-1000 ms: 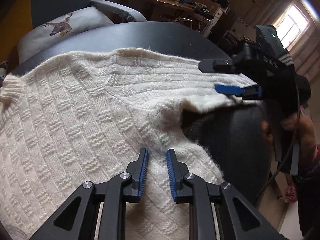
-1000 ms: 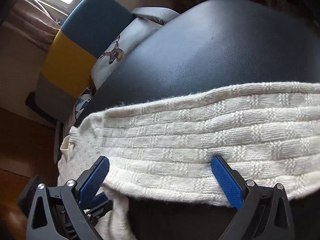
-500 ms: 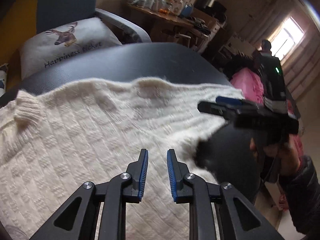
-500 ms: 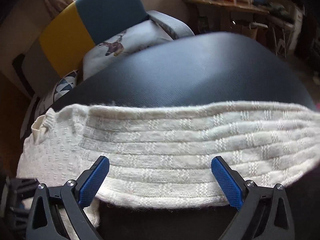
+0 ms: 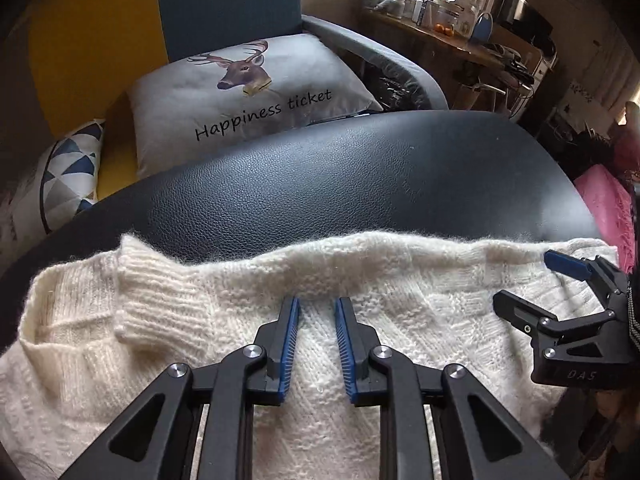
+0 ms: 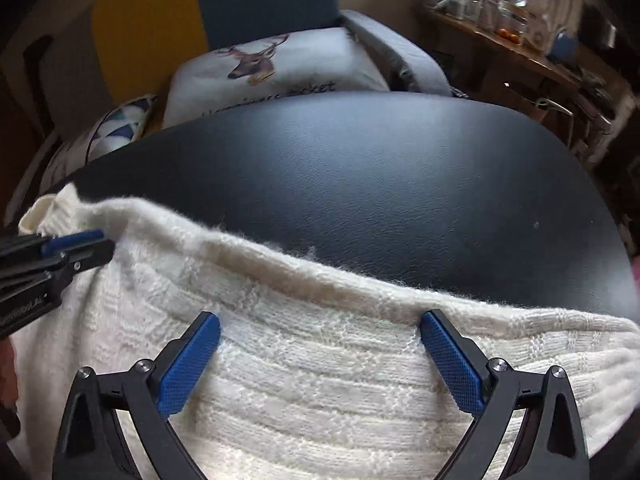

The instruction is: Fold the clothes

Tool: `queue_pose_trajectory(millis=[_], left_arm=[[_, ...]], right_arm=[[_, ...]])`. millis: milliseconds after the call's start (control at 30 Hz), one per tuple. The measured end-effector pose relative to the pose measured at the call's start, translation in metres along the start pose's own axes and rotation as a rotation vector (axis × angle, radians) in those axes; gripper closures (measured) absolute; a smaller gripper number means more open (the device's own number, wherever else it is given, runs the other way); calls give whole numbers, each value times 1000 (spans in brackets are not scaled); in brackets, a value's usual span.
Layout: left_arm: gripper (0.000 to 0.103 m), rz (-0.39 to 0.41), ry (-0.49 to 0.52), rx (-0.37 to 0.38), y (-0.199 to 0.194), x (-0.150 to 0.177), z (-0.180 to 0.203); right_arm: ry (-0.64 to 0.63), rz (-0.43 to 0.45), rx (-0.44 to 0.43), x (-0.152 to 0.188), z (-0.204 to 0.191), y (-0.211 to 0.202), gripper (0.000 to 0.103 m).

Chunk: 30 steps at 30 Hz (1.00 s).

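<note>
Sweater (image 5: 400, 320) edge now folded over twd the near side, more black table (image 5: 320, 184) bare; left gripper (image 5: 316, 312) narrowly apart, right gripper (image 6: 320, 332) wide apart, both over knit

Sweater (image 5: 248, 320) on table (image 5: 340, 184), pillow (image 5: 248, 92) behind

Home living room: armchair (image 5: 224, 4) with deer cushion (image 5: 248, 92) behind the black table (image 5: 340, 176); cluttered wooden sideboard (image 5: 452, 40) with jars right of the armchair.
</note>
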<state>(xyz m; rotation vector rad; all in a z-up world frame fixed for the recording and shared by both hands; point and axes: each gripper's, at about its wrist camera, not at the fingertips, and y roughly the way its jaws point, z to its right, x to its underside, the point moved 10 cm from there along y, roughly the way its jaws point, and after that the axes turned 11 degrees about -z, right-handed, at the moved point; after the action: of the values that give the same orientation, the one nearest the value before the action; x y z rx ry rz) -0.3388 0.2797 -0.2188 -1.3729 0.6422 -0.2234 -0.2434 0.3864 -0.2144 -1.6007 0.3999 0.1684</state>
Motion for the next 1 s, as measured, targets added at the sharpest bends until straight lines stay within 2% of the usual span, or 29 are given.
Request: queue_pose_trajectory(millis=[100,133,267,500,567,667,733,800,1000], left_arm=[[83,7,31,-52,-2,4,3],[83,2,23,-46,-2,4,2],[83,9,-25,-10,-16,12,1],[83,81,57,122,-51,51,44],[83,58,82,121,-47,61,55],[83,16,83,114,-34,71,61],[82,-5,72,111,-27,75,61],[82,-25,61,107,-21,79,61],[82,23,69,147,-55,101,67]], right_arm=[[60,-13,42,-2,13,9,0],[80,-17,55,-3,17,11,0],[170,-9,99,14,61,-5,0],[334,25,166,59,157,-53,0],[381,34,186,72,184,-67,0],[480,-55,219,110,234,-57,0],[479,-47,244,124,252,-58,0],[471,-48,236,126,254,-59,0],[461,-44,213,121,239,-71,0]])
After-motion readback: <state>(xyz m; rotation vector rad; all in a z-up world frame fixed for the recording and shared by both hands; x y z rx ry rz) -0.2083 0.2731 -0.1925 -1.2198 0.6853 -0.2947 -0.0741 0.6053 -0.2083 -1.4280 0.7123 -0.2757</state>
